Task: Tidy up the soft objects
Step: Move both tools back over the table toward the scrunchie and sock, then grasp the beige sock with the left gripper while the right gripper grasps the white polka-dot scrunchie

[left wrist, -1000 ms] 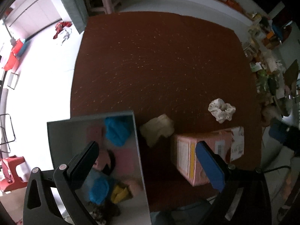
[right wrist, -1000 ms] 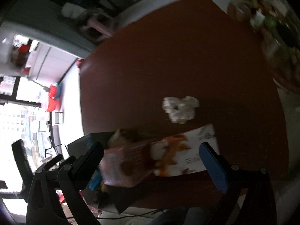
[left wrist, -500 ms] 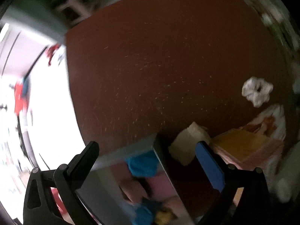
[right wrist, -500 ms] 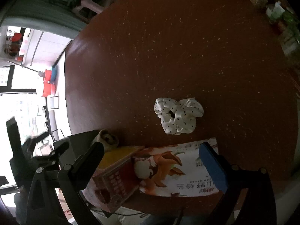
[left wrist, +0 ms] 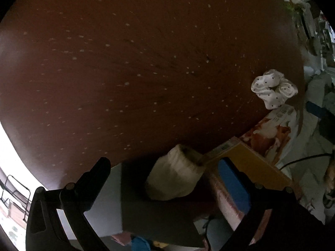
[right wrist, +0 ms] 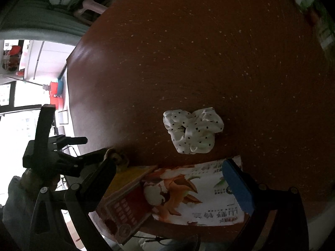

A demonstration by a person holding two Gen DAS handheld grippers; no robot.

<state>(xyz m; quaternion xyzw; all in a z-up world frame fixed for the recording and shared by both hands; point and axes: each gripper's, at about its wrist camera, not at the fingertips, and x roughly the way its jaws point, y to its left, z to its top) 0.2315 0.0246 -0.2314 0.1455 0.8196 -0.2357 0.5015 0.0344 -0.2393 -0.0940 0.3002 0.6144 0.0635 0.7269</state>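
Observation:
A cream soft cloth (left wrist: 175, 177) lies on the brown table between the grey bin (left wrist: 106, 198) and a printed carton (left wrist: 251, 167). My left gripper (left wrist: 165, 171) is open and hangs low just above this cloth, with nothing held. A white polka-dot scrunchie (left wrist: 274, 87) rests further right, just beyond the carton. In the right wrist view the scrunchie (right wrist: 192, 131) lies just ahead of my open right gripper (right wrist: 169, 167), which hovers over the carton (right wrist: 178, 192). The left gripper (right wrist: 62, 156) shows at the left there, by the cream cloth (right wrist: 115, 156).
Blue and yellow soft items (left wrist: 140, 244) peek from the bin at the bottom edge. The brown table (left wrist: 146, 62) stretches ahead. Clutter (left wrist: 309, 21) sits past its right edge, and a pink stool (right wrist: 94, 4) stands beyond the far side.
My left gripper has dropped and moved forward over the cream cloth, so the bin's inside has slid out of sight. My right gripper has come closer to the scrunchie.

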